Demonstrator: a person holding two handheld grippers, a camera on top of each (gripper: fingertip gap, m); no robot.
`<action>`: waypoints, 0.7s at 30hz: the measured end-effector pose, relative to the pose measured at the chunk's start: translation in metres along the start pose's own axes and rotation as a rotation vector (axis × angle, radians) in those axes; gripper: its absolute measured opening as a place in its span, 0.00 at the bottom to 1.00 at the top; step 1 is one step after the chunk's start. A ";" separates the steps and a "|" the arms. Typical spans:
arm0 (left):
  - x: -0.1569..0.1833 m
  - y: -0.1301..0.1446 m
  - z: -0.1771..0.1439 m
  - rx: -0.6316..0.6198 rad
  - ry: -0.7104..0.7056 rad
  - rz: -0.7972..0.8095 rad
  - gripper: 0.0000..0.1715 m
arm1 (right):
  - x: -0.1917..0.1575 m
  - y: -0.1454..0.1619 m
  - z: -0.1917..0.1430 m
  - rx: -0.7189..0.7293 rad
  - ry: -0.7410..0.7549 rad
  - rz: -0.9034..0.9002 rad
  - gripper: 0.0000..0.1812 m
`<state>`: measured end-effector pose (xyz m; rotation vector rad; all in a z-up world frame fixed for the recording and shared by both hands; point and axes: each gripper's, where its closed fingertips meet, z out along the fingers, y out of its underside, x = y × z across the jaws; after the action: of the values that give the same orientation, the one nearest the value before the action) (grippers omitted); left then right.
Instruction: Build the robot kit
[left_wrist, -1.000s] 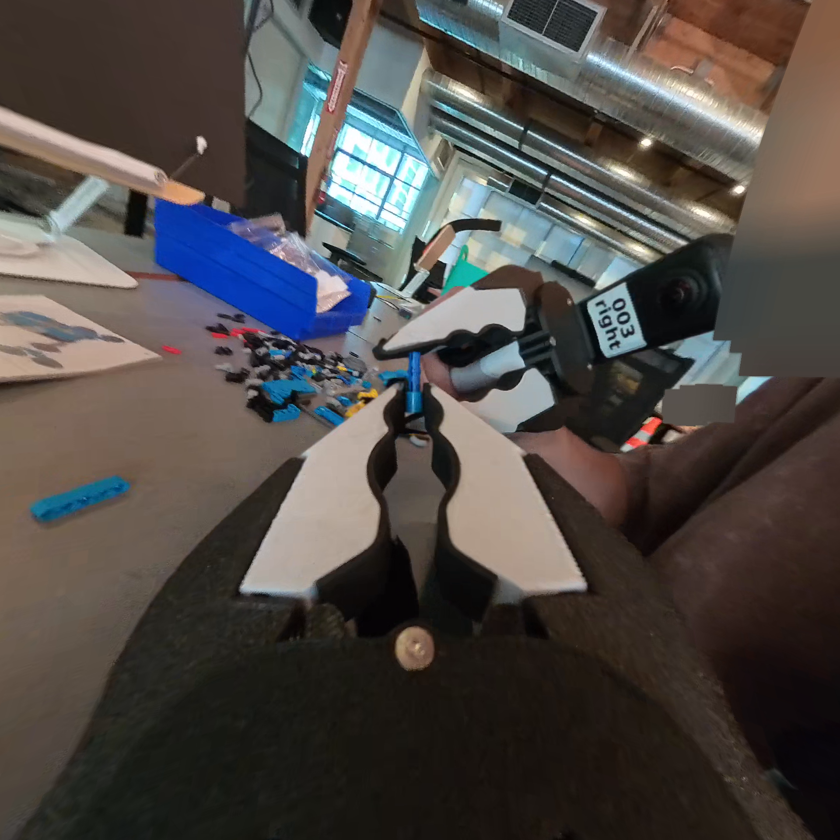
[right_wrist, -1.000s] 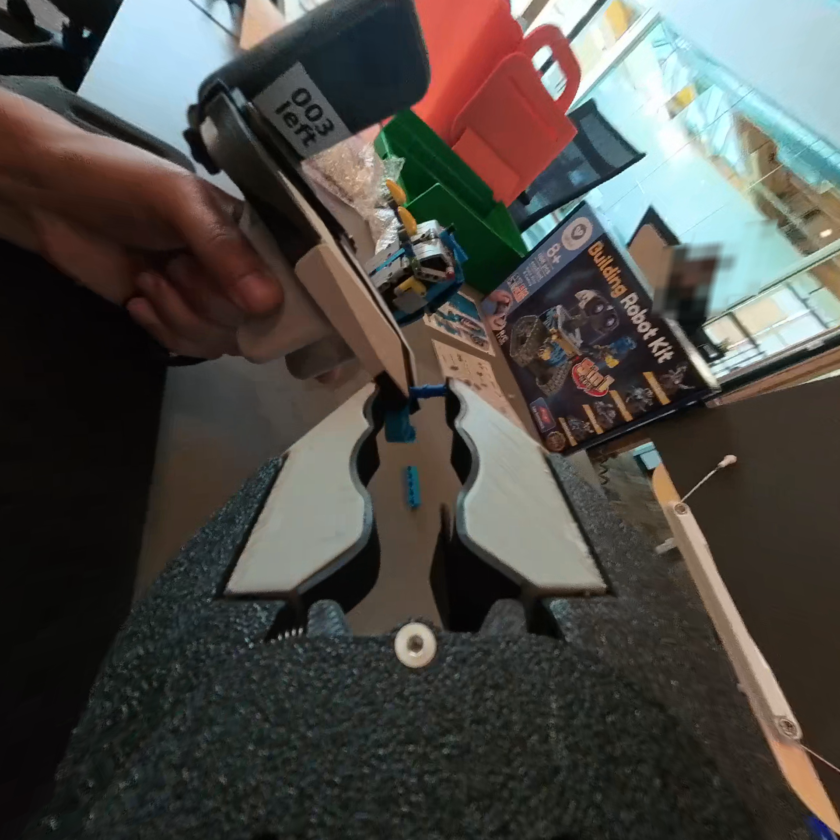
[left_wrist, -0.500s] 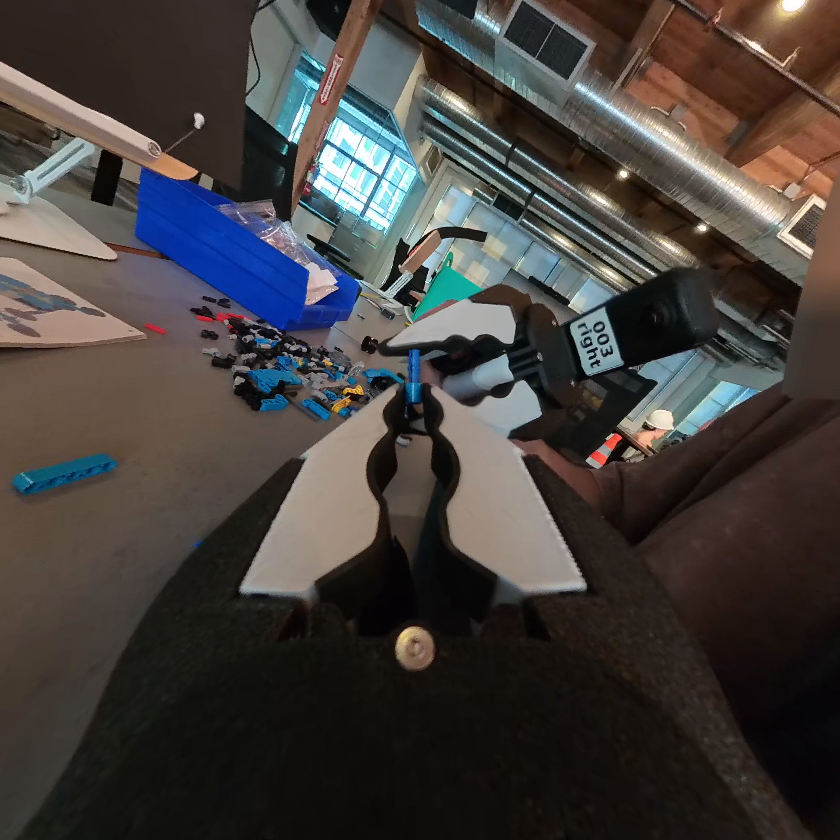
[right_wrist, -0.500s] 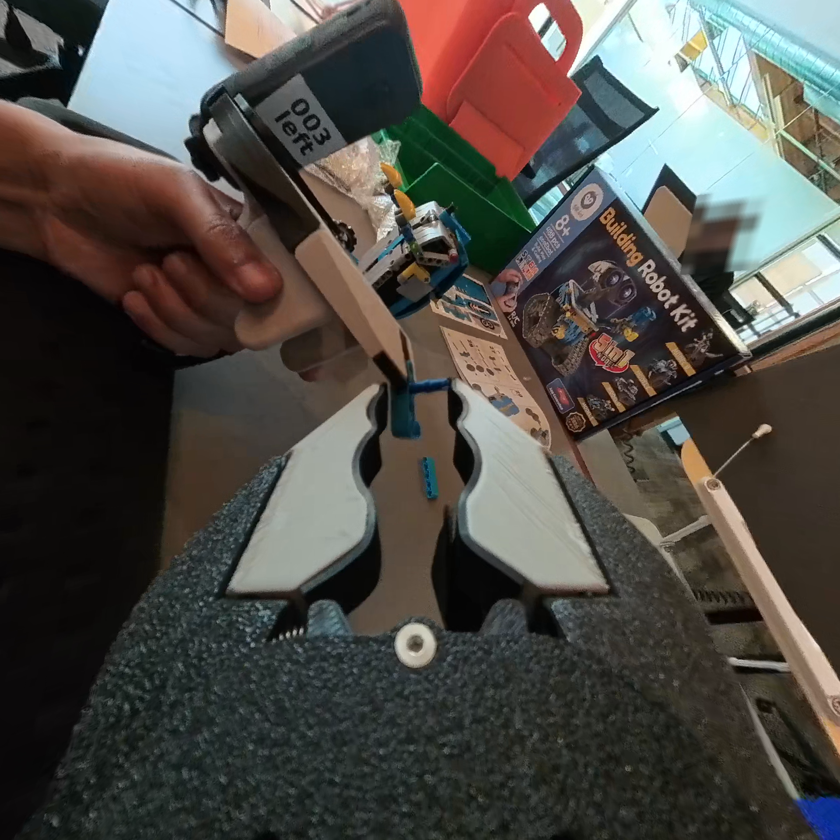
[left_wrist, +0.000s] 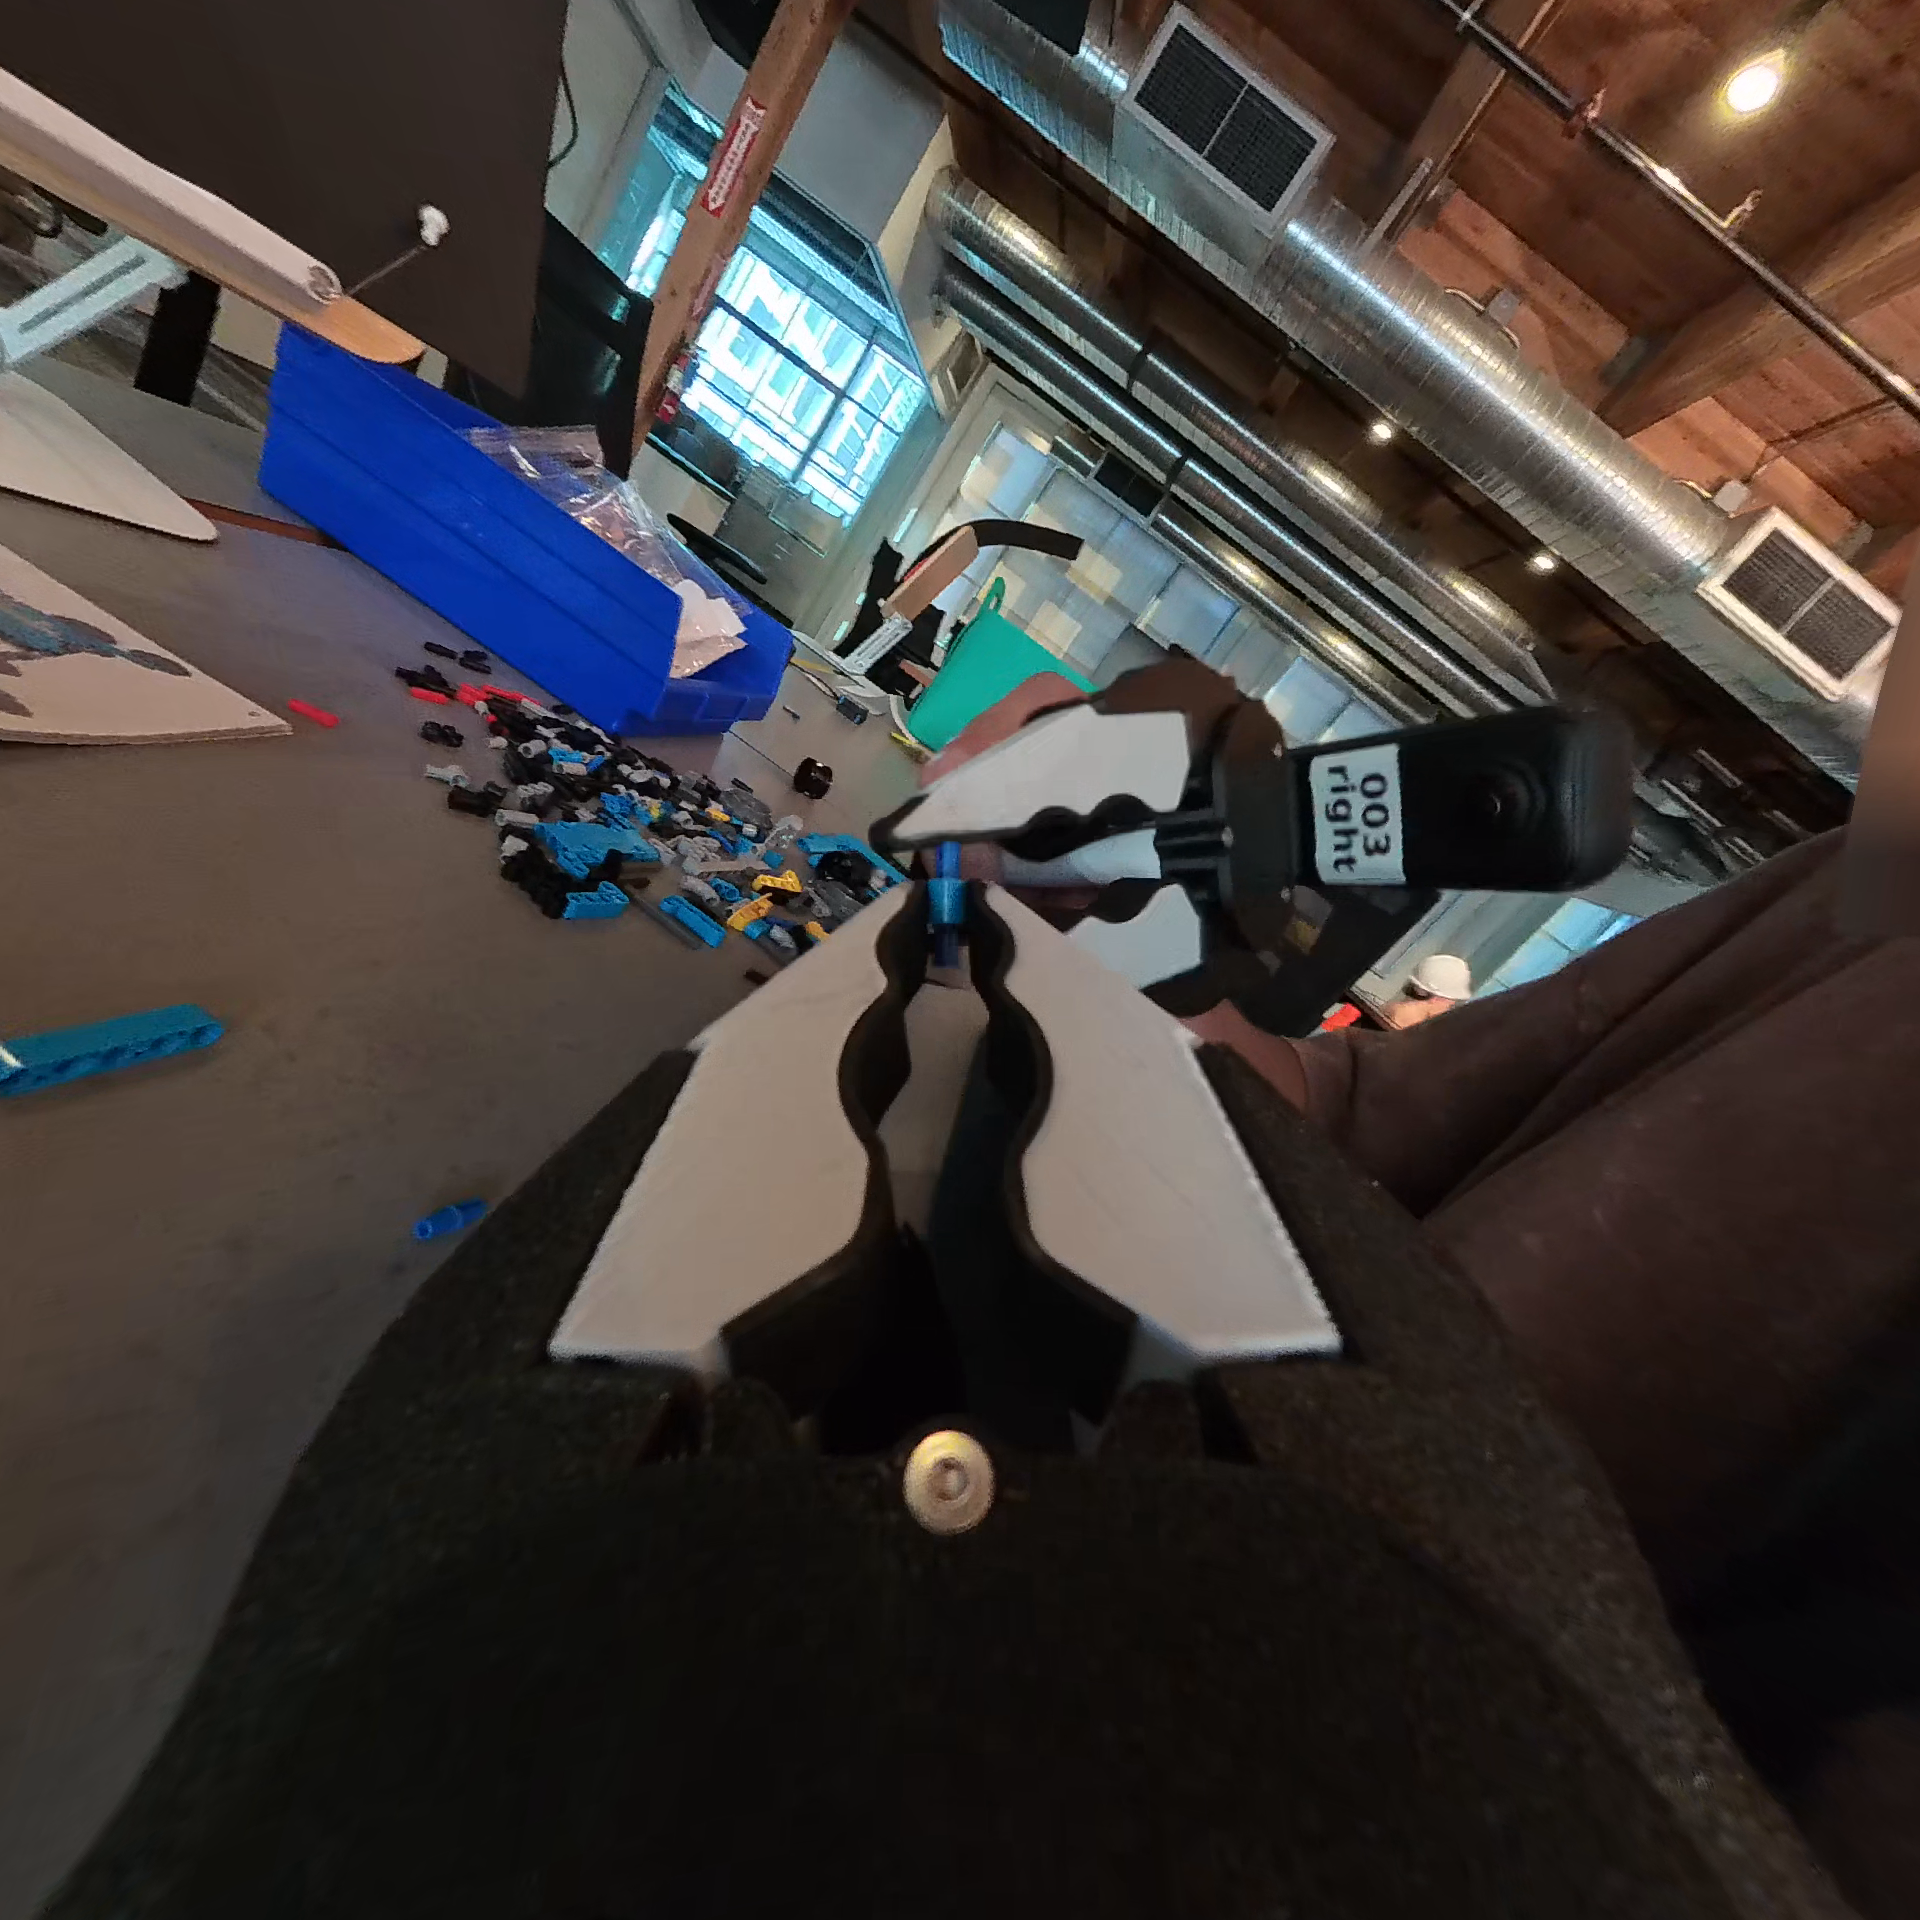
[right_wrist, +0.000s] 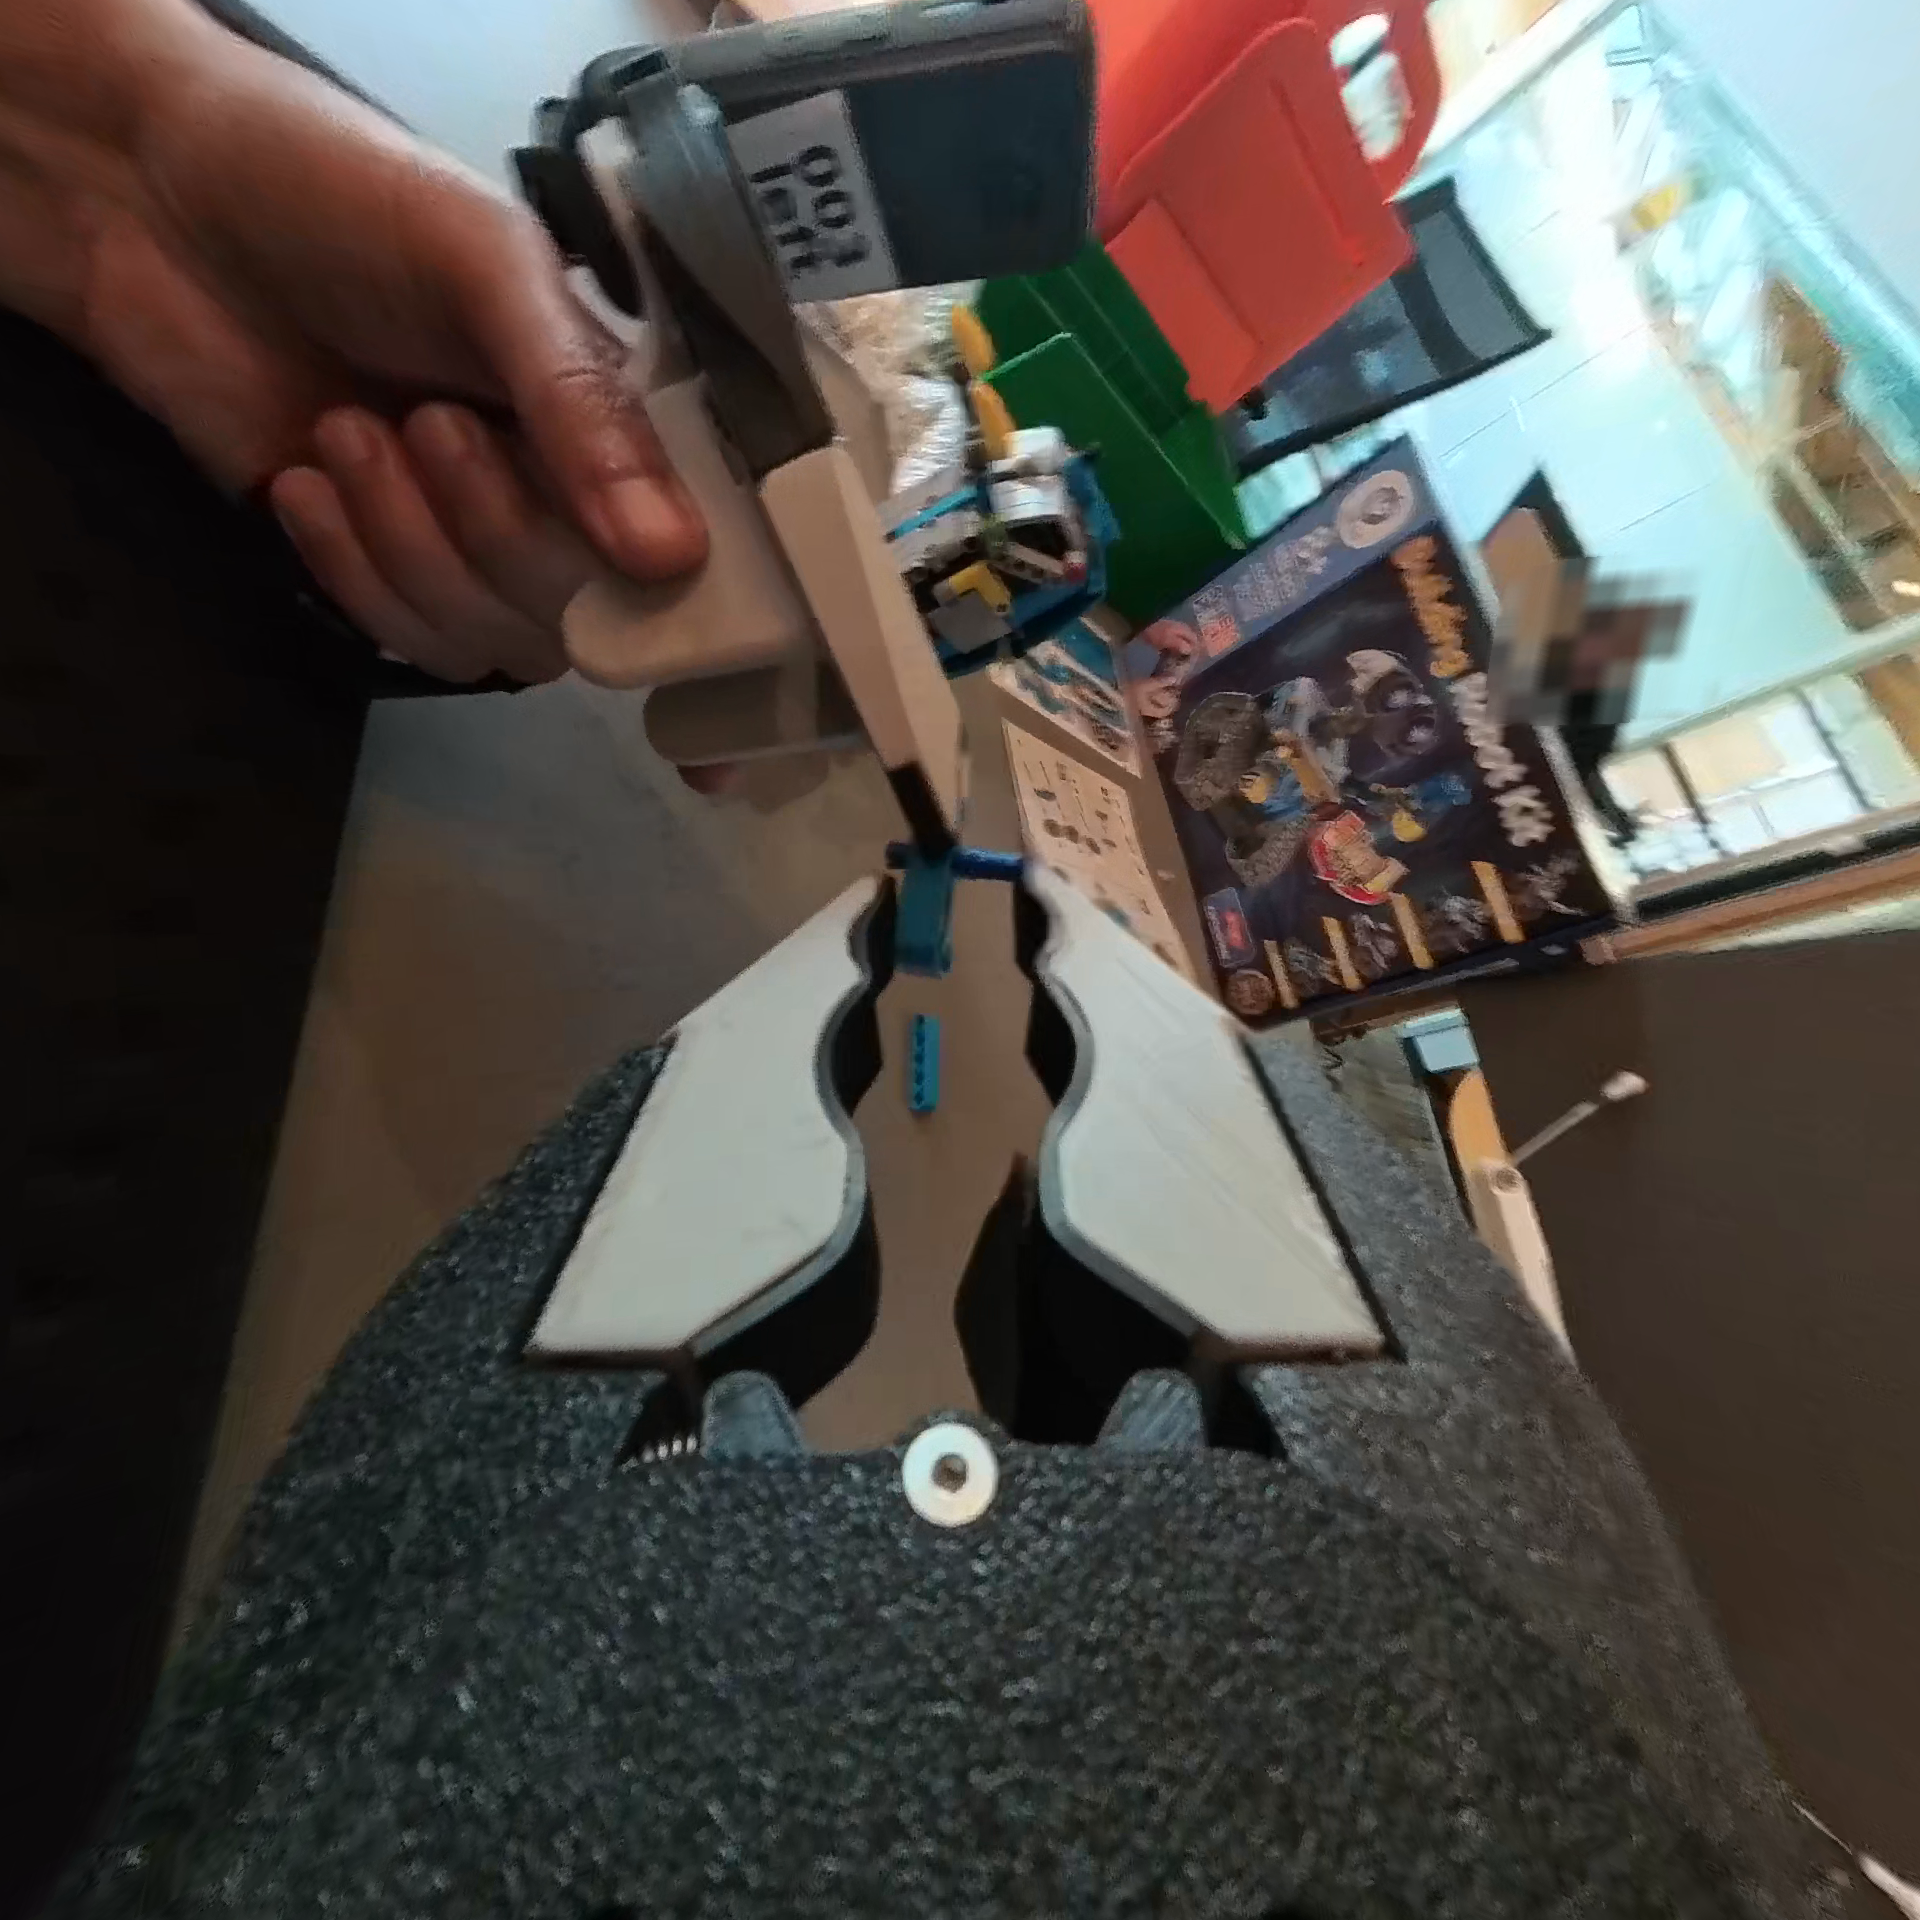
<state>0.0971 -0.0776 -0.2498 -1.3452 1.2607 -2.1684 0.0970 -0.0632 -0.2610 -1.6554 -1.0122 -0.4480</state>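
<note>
A small blue connector (left_wrist: 947, 902) with a darker blue pin (right_wrist: 987, 860) through it is held in the air above the grey table (left_wrist: 312, 1039). My left gripper (left_wrist: 948, 914) is shut on the connector at its fingertips. My right gripper (right_wrist: 956, 883) meets it from the side, jaws narrowly apart, with the pin spanning the gap between its tips and the connector (right_wrist: 923, 920) against its left finger. In the left wrist view the right gripper (left_wrist: 900, 831) comes in from the right. In the right wrist view the left gripper (right_wrist: 923, 821) comes down from above, held by a hand (right_wrist: 364, 364).
A pile of small loose parts (left_wrist: 644, 821) lies before a blue bin (left_wrist: 499, 582). A long blue beam (left_wrist: 104, 1044) and a small blue pin (left_wrist: 449, 1218) lie nearer. A kit box (right_wrist: 1382, 748), instruction sheets (right_wrist: 1091, 821), a built model (right_wrist: 997, 561) and green bins (right_wrist: 1112, 436) stand behind. My left and right fingertips are right by each other. The long blue beam (left_wrist: 104, 1044) lies around 15 cm away from my right fingertips. My right wrist view (right_wrist: 925, 1057) looks at it from another angle.
Both grippers stay joined at the blue piece. The pair has lifted and tilted a little, and the right wrist view is now blurred by motion.
</note>
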 end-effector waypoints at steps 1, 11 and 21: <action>-0.001 -0.001 -0.001 0.004 -0.009 0.006 0.03 | -0.001 0.000 0.002 -0.004 0.006 -0.002 0.11; -0.005 -0.002 -0.001 0.011 -0.048 0.032 0.03 | 0.001 0.003 0.006 -0.005 0.050 0.056 0.09; 0.032 -0.041 -0.017 0.236 -0.165 0.599 0.04 | 0.017 -0.032 -0.012 0.562 -0.516 1.103 0.34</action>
<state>0.0743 -0.0656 -0.2014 -0.8827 1.1182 -1.6863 0.0833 -0.0658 -0.2252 -1.5476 -0.3629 0.9451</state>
